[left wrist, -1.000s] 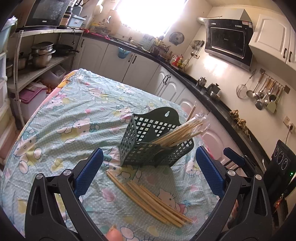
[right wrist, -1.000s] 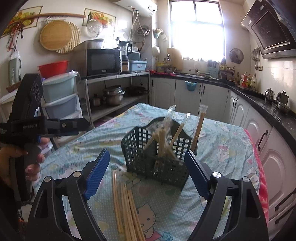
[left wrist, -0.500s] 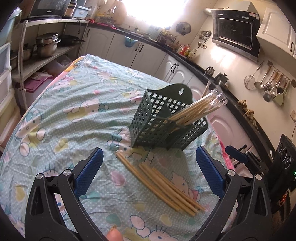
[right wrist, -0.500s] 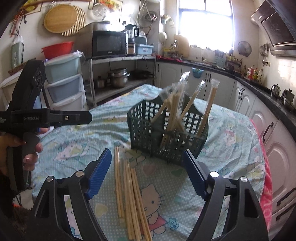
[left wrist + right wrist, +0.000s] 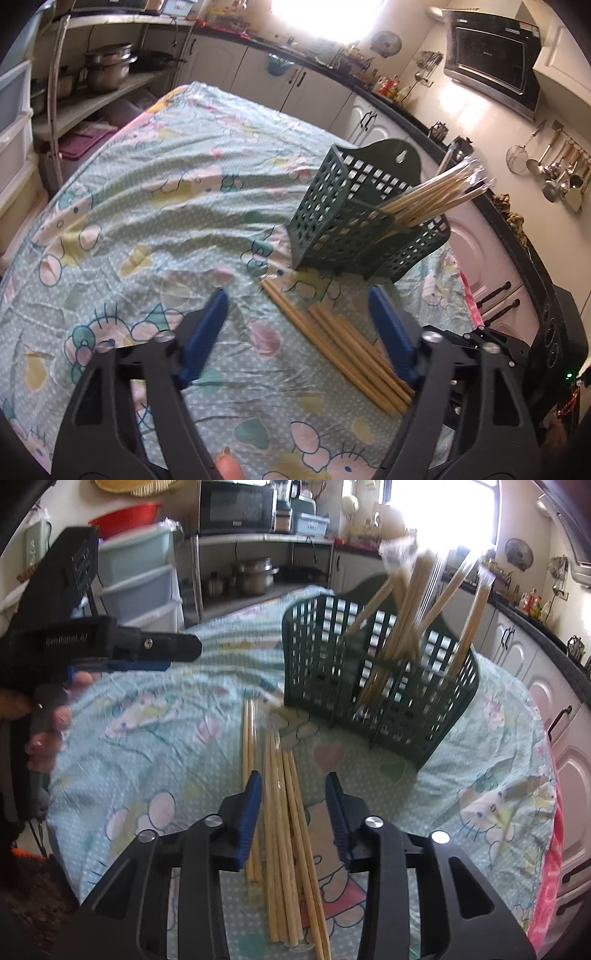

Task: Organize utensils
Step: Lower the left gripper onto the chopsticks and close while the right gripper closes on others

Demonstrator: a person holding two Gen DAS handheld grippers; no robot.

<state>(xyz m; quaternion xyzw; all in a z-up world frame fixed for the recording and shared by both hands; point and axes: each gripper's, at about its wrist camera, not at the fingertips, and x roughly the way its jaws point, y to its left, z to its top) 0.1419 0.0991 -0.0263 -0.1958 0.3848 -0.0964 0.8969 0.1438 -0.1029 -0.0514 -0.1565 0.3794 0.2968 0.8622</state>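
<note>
A dark green lattice utensil basket stands on the table and holds several wrapped chopsticks leaning out of it. Several loose chopsticks lie side by side on the cloth in front of it. My right gripper is low over them, its blue jaws partly closed on either side of the bundle. My left gripper is open and empty, just left of the loose chopsticks; it also shows in the right wrist view.
The table carries a pale green cartoon-print cloth. A shelf rack with pots and plastic drawers stand to the left. Counter and cabinets run close along the right edge.
Both grippers have moved down and closer to the loose chopsticks. The right jaws have narrowed a lot around the bundle; the left jaws have narrowed somewhat.
</note>
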